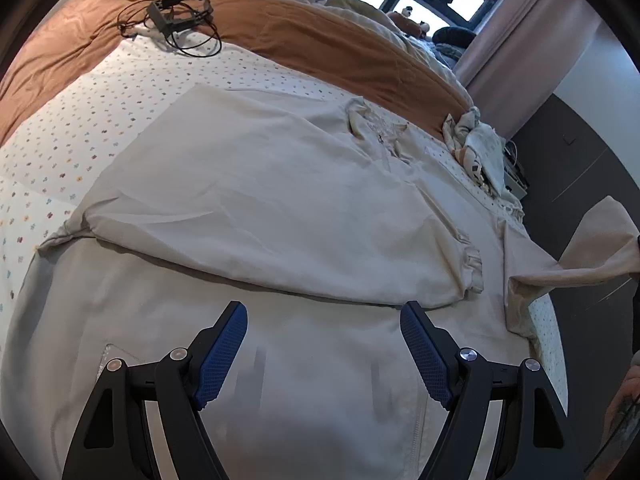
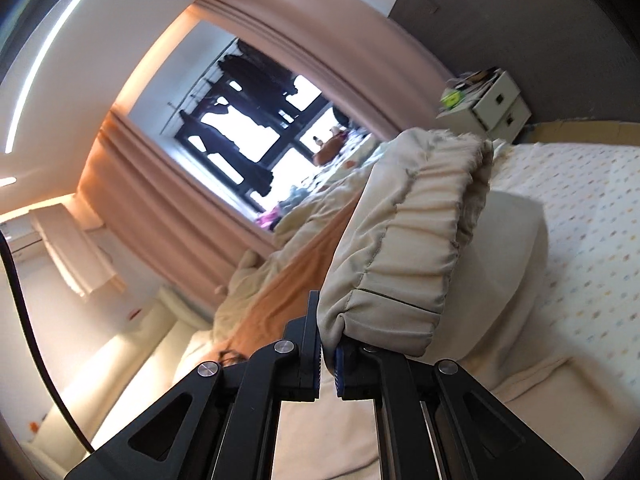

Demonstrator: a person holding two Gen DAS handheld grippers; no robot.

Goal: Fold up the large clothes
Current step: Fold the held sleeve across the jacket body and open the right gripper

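Note:
A large cream jacket (image 1: 256, 200) lies spread on the bed, one half folded over the other. My left gripper (image 1: 324, 316) hovers open and empty just above its near part. A sleeve (image 1: 580, 248) is lifted off the bed's right edge and stretches out of view. In the right wrist view my right gripper (image 2: 328, 344) is shut on that sleeve's gathered elastic cuff (image 2: 404, 240), held in the air above the bed. The jacket body (image 2: 508, 264) hangs below it.
The bed has a dotted white sheet (image 1: 80, 120) and a rust-brown duvet (image 1: 304, 36) pushed back. A black device with cables (image 1: 172, 20) lies on the duvet. Crumpled patterned cloth (image 1: 476, 140) sits at the right edge. A white drawer unit (image 2: 492, 108) stands by the wall.

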